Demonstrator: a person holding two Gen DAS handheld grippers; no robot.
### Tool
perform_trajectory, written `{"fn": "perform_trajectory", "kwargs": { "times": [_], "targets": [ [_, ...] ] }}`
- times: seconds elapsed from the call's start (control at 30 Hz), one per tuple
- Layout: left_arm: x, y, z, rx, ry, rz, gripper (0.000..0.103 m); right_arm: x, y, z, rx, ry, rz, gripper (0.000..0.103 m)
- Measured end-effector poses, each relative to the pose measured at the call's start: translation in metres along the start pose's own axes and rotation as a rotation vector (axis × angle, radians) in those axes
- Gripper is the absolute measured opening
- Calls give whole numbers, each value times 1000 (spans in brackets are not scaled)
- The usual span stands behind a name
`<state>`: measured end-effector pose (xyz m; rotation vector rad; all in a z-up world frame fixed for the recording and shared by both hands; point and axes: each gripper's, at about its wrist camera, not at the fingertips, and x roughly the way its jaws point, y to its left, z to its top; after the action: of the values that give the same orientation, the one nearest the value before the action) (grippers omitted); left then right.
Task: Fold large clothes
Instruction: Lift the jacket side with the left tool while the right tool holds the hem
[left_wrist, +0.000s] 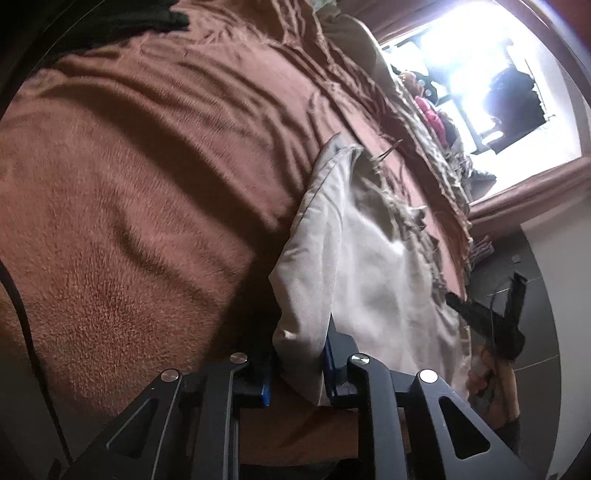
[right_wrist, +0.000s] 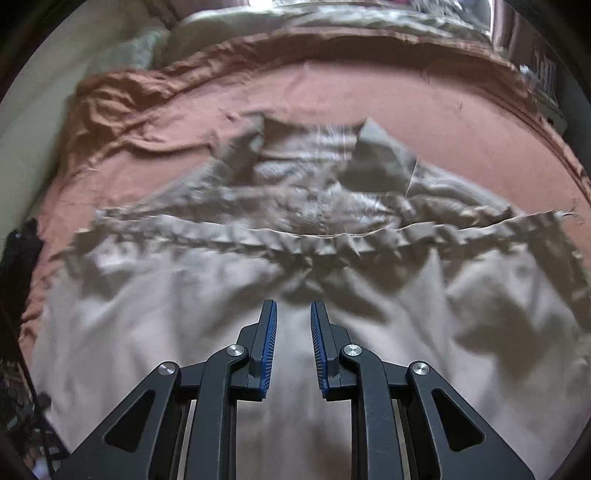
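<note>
Text on my tongs: none that I can read in either view.
Text on the cloth I'm working with: none, no tag or print shows.
Text on the bed cover: none.
Signs or labels by the window: too bright and too small for me to read.
Numbers anywhere: none that I can make out.
</note>
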<state>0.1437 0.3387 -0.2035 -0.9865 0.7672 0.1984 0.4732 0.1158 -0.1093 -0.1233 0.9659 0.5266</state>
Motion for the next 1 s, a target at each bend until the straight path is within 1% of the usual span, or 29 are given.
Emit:
{"fn": "perform_trajectory", "kwargs": {
  "times": [0.07, 0.13, 0.3, 0.53, 0.67, 0.7, 0.73, 0.8, 0.87, 1.0],
  "targets": [
    [-9, -12, 2, 21, -20, -23, 19, -20, 1, -15, -8, -17, 32, 16],
    [-19, -28, 6, 49, -40, -63, 19, -35, 2, -32, -13, -20, 53, 16],
    [-35, -70, 12, 96, -58, -151, 16, -66, -8, -77, 10, -37, 116, 16],
    [-50, -129, 18, 169, -82, -270, 12, -100, -15, -123, 27, -63, 153, 16],
    [-60, -160, 21, 200, -102, -324, 10, -100, -18, -157, 50, -77, 138, 16],
    [-62, -168, 21, 208, -105, -339, 10, -96, -19, -165, 59, -66, 145, 16],
    [-63, -175, 21, 216, -105, -352, 10, -87, -21, -174, 78, -40, 174, 16],
    [-63, -196, 19, 243, -95, -385, 10, -76, -18, -186, 73, -23, 172, 16],
    [-60, -222, 13, 287, -79, -404, 9, -71, -23, -192, 82, -36, 187, 16],
    [-55, -272, 3, 365, -66, -423, 9, -74, -42, -192, 146, -30, 269, 16]
  ]
}}
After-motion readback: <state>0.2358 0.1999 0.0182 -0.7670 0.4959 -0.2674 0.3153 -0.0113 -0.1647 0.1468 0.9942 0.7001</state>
